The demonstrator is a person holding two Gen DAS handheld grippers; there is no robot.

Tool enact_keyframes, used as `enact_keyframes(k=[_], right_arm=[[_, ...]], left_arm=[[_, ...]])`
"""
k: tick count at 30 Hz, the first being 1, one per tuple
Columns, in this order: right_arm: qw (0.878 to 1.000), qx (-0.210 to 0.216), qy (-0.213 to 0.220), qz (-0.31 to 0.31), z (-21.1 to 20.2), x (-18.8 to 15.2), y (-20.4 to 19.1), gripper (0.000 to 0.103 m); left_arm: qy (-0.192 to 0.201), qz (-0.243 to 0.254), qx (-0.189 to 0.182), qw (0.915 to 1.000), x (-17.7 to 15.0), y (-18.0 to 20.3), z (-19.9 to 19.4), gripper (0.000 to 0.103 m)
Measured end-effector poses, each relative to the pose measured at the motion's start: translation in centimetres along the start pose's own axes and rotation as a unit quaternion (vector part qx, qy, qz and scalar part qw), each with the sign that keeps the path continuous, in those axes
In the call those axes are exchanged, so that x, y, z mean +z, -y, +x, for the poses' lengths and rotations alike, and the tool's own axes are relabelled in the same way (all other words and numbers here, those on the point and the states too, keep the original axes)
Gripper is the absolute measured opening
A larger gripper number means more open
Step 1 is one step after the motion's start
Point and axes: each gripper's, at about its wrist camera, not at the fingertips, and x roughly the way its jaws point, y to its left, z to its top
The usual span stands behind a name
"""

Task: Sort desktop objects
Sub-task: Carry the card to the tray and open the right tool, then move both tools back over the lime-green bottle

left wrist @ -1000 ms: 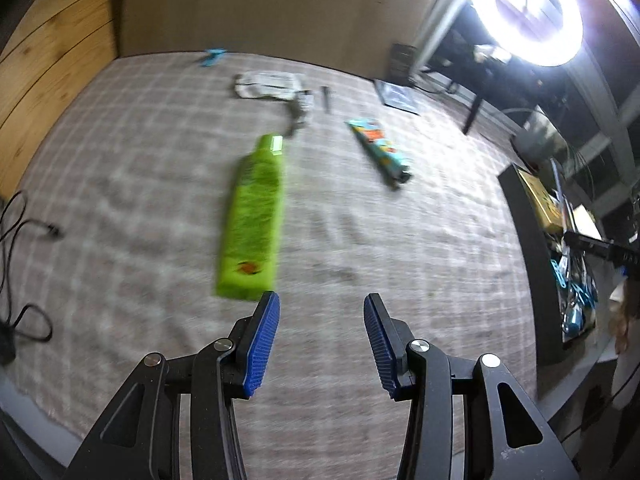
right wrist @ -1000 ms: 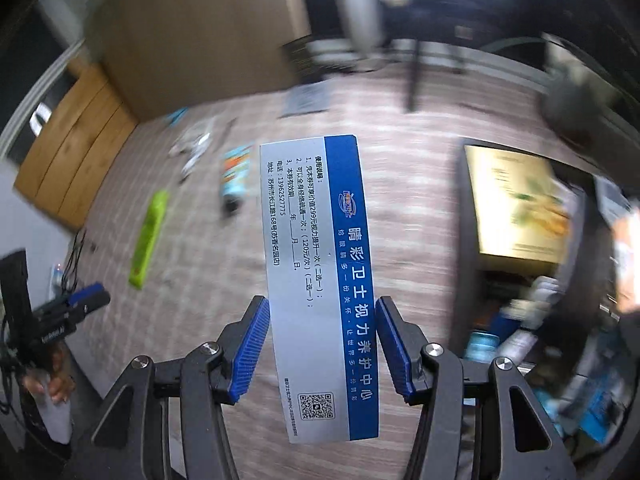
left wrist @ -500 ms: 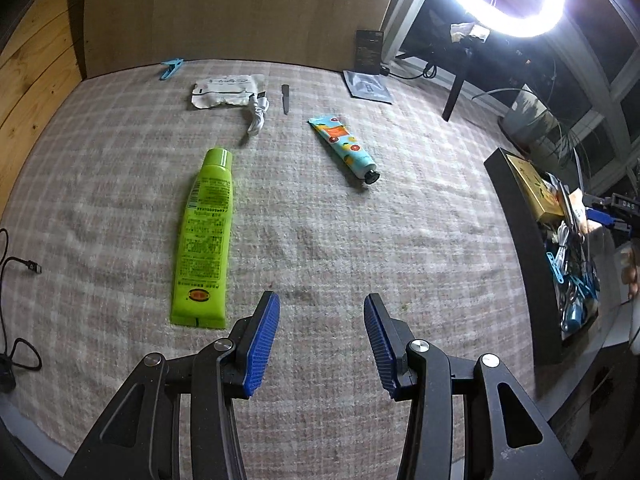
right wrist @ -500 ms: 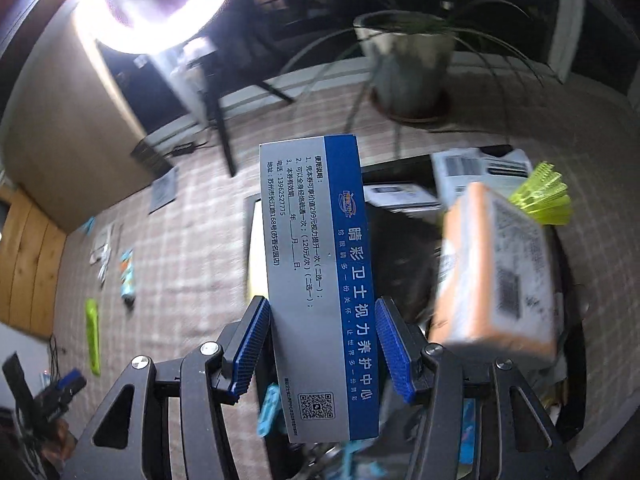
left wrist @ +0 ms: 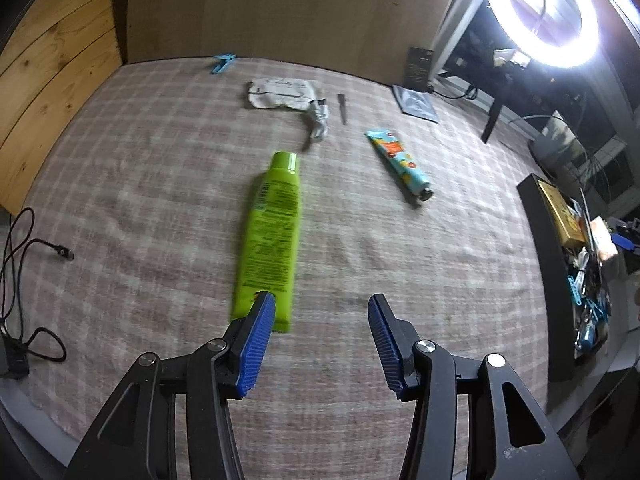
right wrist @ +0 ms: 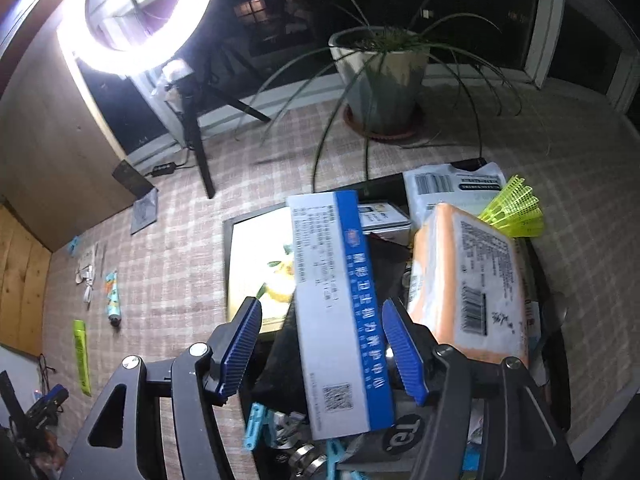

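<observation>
My left gripper (left wrist: 320, 344) hovers over the checked cloth with its jaws opening and nothing between them. Its left pad overlaps the flat end of the green tube (left wrist: 274, 232). A colourful tube (left wrist: 400, 164) lies further right. My right gripper (right wrist: 324, 356) is over the black box (right wrist: 538, 280), its jaws opening. The white and blue card (right wrist: 340, 300) hangs tilted between them; the left pad stands clear of it. An orange pack (right wrist: 468, 276) lies in the box beside the card.
A white pouch (left wrist: 280, 94), a blue clip (left wrist: 222, 64) and a small dark tool (left wrist: 343, 108) lie at the back. A cable (left wrist: 36, 248) trails at the left edge. A ring light (right wrist: 132, 16) and a potted plant (right wrist: 380, 76) stand behind the box.
The right gripper's jaws have widened and the card has tipped over between them above the box. The left gripper has shifted so the green tube's end now lies at its left pad.
</observation>
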Motion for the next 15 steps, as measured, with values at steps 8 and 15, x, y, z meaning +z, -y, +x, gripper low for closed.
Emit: enact_keyframes(k=[8, 15], right_arm=[[0.998, 0.042, 0.010, -0.044, -1.3, -0.7, -5.6, 0.059], [0.991, 0.086, -0.008, -0.105, 0.2, -1.1, -13.0, 0.059]], left_arm=[[-0.013, 0.024, 0.021, 0.9994, 1.0, -0.3, 1.7, 0.052], [-0.022, 0.042, 0.036, 0.9982, 3.3, -0.5, 3.5, 0.053]])
